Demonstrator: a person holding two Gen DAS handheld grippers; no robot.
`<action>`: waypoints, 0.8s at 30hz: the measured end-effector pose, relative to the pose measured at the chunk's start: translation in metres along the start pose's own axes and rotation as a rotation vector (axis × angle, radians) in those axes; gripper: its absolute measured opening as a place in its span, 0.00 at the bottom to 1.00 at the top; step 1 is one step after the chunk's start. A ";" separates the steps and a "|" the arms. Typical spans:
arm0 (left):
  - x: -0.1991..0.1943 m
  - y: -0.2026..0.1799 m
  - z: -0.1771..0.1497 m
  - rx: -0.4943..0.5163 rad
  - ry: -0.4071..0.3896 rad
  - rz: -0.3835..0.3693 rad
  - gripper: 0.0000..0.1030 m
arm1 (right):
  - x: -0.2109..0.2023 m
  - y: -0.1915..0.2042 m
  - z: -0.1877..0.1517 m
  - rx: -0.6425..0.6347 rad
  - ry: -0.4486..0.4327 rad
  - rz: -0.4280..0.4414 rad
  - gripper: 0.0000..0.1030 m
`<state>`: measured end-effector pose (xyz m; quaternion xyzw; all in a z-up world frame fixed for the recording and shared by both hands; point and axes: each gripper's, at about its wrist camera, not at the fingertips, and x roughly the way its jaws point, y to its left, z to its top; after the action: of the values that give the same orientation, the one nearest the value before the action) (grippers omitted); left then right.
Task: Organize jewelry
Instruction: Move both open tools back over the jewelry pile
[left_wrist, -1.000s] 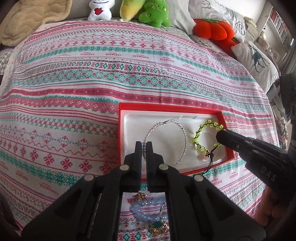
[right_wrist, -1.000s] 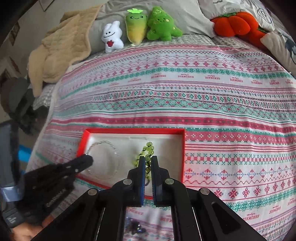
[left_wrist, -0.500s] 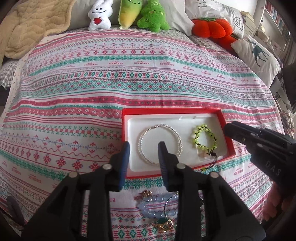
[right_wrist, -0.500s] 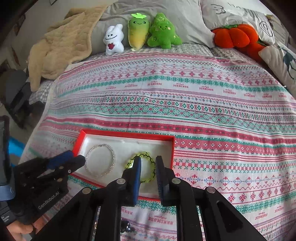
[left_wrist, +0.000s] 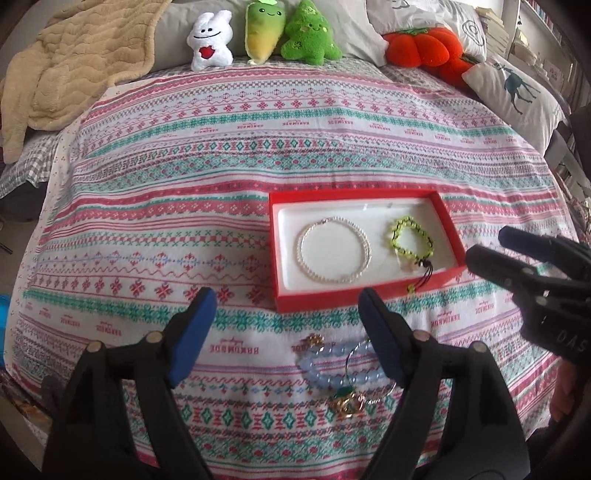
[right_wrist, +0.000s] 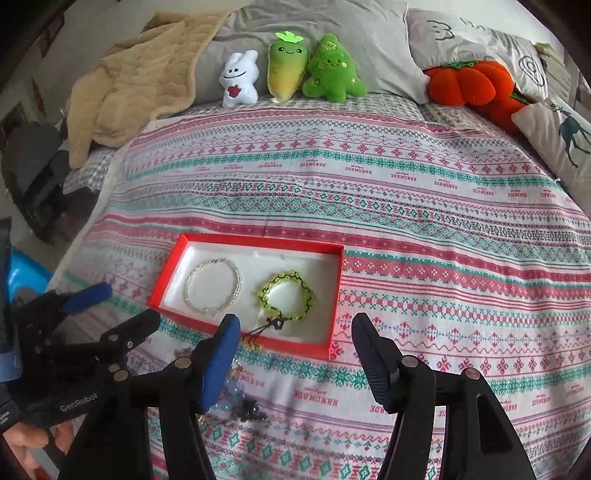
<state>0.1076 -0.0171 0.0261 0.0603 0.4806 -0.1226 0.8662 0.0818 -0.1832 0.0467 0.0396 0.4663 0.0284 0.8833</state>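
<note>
A red tray (left_wrist: 314, 305) with a white lining lies on the patterned bedspread (left_wrist: 184, 177), and two pieces rest inside it: a pearl bracelet (left_wrist: 333, 250) on the left and a green beaded bracelet (left_wrist: 411, 239) on the right, apart from each other. The green one's dark cord trails over the near rim of the tray (its small tassel lies on the cloth just outside). Nearer than the tray, loose on the bedspread, sits a small heap of jewelry (left_wrist: 340, 373): pale blue beads, a thin hoop and gold-coloured bits tangled together. The left gripper (left_wrist: 284, 325) hangs above the near edge of the tray, its jaws opening with nothing between them. The right gripper (right_wrist: 295, 347) hangs near the tray's right near corner, its jaws likewise opening and empty. At the far end of the bed stand three plush toys (right_wrist: 291, 70), with a beige blanket (right_wrist: 140, 74) to their left and an orange pumpkin cushion (right_wrist: 469, 83) to their right.
</note>
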 end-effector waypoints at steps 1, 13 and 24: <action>0.000 0.000 -0.003 0.004 0.007 0.004 0.79 | -0.001 0.000 -0.002 0.002 0.002 0.002 0.63; -0.010 -0.002 -0.029 0.014 0.067 0.005 0.90 | -0.018 -0.001 -0.029 0.005 0.034 -0.031 0.78; -0.012 -0.006 -0.046 0.033 0.092 0.008 0.95 | -0.010 -0.001 -0.051 -0.012 0.115 -0.059 0.78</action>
<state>0.0617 -0.0106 0.0120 0.0823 0.5174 -0.1241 0.8427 0.0339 -0.1829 0.0255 0.0190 0.5172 0.0070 0.8556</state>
